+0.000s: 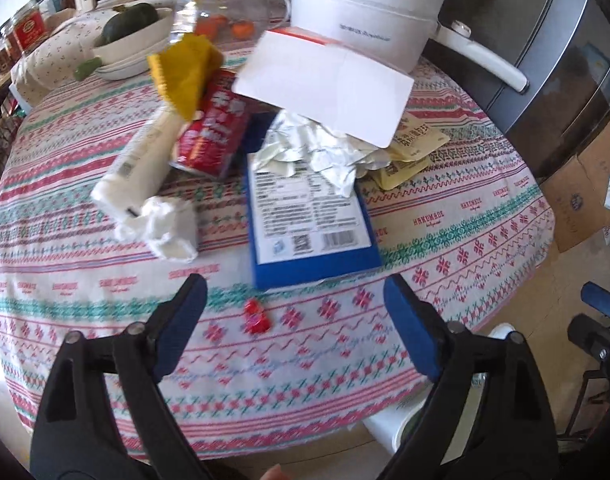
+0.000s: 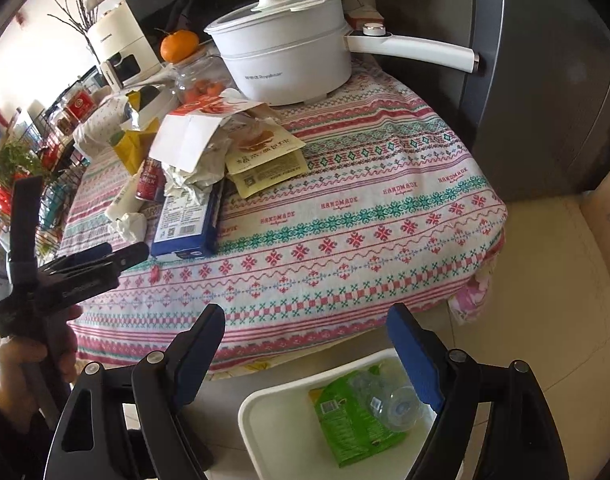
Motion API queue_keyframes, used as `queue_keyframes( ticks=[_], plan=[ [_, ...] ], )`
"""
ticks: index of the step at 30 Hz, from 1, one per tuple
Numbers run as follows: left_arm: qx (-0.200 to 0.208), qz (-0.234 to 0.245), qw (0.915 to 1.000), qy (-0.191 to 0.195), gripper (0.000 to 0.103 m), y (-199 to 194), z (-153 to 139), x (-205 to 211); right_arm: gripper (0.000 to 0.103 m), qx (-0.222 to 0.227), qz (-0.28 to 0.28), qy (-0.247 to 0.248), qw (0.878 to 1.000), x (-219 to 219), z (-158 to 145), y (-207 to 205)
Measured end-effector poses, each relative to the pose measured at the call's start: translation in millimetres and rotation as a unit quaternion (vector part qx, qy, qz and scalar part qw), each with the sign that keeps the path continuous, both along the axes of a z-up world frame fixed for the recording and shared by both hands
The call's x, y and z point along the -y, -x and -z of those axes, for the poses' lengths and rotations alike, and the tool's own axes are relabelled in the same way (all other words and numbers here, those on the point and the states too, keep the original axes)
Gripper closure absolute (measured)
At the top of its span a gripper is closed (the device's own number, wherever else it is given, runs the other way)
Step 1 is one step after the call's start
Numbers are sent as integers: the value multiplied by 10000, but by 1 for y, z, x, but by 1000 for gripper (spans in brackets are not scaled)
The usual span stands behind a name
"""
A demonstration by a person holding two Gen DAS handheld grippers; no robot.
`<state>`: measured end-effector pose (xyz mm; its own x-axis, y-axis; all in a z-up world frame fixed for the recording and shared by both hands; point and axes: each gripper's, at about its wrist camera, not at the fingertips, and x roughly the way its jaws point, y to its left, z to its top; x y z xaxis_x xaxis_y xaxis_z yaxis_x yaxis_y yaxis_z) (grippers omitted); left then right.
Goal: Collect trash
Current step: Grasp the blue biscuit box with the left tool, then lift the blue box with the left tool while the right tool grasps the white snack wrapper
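Trash lies piled on the patterned tablecloth (image 1: 465, 240): a blue box (image 1: 309, 216), crumpled foil (image 1: 317, 148), a white card box (image 1: 325, 88), a red can (image 1: 213, 132), a yellow wrapper (image 1: 185, 72), a white tube (image 1: 137, 164), crumpled tissue (image 1: 165, 228), yellow sachets (image 1: 413, 148) and a small red wrapper (image 1: 255, 316). My left gripper (image 1: 295, 312) is open and empty above the table's near edge, just short of the red wrapper. My right gripper (image 2: 305, 348) is open and empty above a white bin (image 2: 273, 432) holding a green packet (image 2: 345, 420) and a clear bottle (image 2: 393, 400).
A white electric pot (image 1: 365, 12) with a long handle stands at the back, beside a glass jar (image 1: 233, 4) and a bowl with a green squash (image 1: 133, 32). A dark fridge (image 2: 545, 80) and cardboard boxes (image 1: 585, 192) are on the right.
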<state>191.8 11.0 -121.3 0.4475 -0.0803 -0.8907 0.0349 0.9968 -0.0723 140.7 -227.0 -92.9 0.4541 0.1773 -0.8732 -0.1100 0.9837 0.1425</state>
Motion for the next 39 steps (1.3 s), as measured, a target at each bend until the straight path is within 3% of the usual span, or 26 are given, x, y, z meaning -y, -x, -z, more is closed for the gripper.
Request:
queue_keyframes(
  ticks=[4, 9, 16, 27, 34, 39],
  plan=[
    [-26, -96, 9993, -360, 5, -13, 10, 19, 19, -115, 93, -6, 9999, 10, 6, -6],
    [-283, -511, 9970, -509, 4, -31, 30, 19, 19, -181, 267, -64, 9995, 25, 9, -9],
    [-263, -527, 9973, -438, 4, -37, 38, 29, 19, -257, 422, -39, 9988, 37, 16, -8],
    [-494, -527, 9972, 182, 10, -36, 48, 15, 19, -171, 373, 160, 9990, 29, 19, -22],
    [-607, -71, 9975, 345, 11, -6, 32, -1, 19, 56, 238, -332, 9991, 4, 14, -50],
    [-692, 354, 9965, 319, 11, 30, 21, -21, 19, 261, 78, -1291, 9913, -20, 10, -72]
  ],
)
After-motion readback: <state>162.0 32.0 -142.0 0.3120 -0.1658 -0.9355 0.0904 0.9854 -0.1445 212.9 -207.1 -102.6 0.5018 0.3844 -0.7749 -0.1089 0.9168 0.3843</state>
